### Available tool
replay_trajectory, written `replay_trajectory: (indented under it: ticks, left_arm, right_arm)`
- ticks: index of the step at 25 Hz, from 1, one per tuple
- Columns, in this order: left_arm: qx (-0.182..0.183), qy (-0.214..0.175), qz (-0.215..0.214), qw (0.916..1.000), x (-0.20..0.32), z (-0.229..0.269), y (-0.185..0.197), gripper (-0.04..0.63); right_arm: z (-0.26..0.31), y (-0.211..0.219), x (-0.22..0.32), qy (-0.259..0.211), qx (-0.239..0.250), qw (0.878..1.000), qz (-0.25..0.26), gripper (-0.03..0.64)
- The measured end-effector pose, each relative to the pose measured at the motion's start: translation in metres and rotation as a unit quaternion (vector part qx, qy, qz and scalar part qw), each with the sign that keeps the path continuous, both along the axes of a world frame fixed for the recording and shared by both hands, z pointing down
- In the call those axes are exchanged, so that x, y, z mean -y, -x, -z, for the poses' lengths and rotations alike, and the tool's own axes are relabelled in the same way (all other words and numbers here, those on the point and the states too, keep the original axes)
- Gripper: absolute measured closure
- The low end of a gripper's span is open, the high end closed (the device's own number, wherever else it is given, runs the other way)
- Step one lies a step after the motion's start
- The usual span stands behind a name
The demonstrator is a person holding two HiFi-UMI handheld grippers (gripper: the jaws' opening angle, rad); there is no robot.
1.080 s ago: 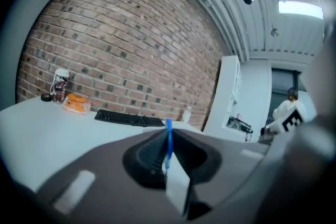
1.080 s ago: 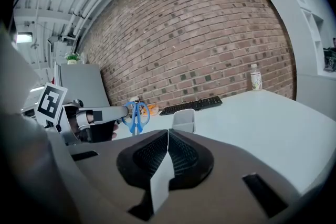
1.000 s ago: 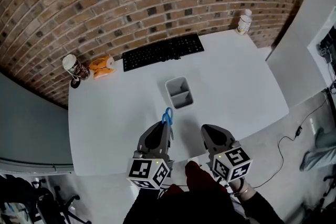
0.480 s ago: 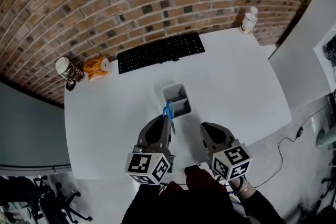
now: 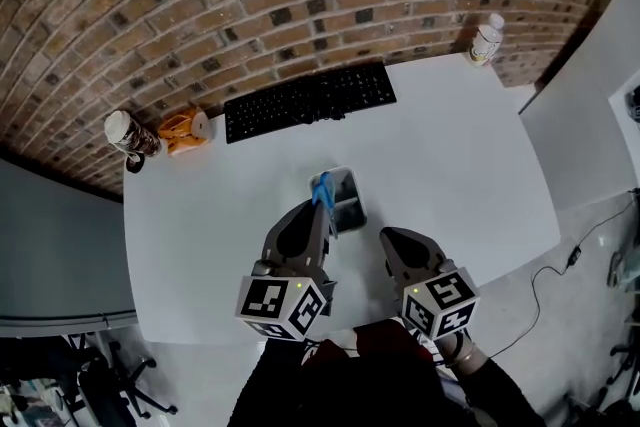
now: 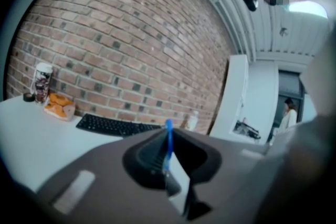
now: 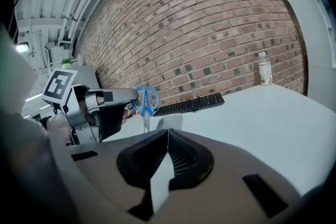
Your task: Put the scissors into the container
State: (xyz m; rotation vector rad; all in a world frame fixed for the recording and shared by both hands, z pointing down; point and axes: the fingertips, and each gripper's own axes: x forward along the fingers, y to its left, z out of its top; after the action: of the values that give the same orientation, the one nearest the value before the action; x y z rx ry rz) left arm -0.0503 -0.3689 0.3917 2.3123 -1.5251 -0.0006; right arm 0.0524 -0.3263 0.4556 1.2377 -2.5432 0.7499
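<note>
Holding scissors (image 7: pixel 143 100): left tool (image 5: pixel 318 213) clamped on them, blue handles up, long axis vertical, blades pointing down above the left side of the container (image 5: pixel 351 214) on the bench (image 5: pixel 450 155). Right tool (image 7: pixel 167 139): jaws together, empty, farther off. Likely next: lower, release.

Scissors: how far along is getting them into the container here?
Done: the scissors are off the table, clamped in the left gripper, blue handles up, blades down. In hand: they hang over the grey container, apparently not yet inside. Left: lower them in and open the jaws. The right gripper is shut and empty.
</note>
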Motion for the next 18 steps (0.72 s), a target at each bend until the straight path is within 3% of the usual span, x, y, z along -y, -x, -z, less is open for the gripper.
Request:
replay_trajectory:
  ticks: [8,18]
  left_arm:
    - [0.003,0.001,0.01,0.9999,0.024,-0.008,0.005,0.568]
    - [-0.005,0.022,0.018,0.9996,0.03,-0.034,0.009,0.568]
  right_arm:
    - [-0.001,-0.007,0.023,-0.014,-0.006,1.0,-0.006,0.607]
    - [-0.014,-0.001,0.027,0.003,-0.011,1.0,0.004,0.607]
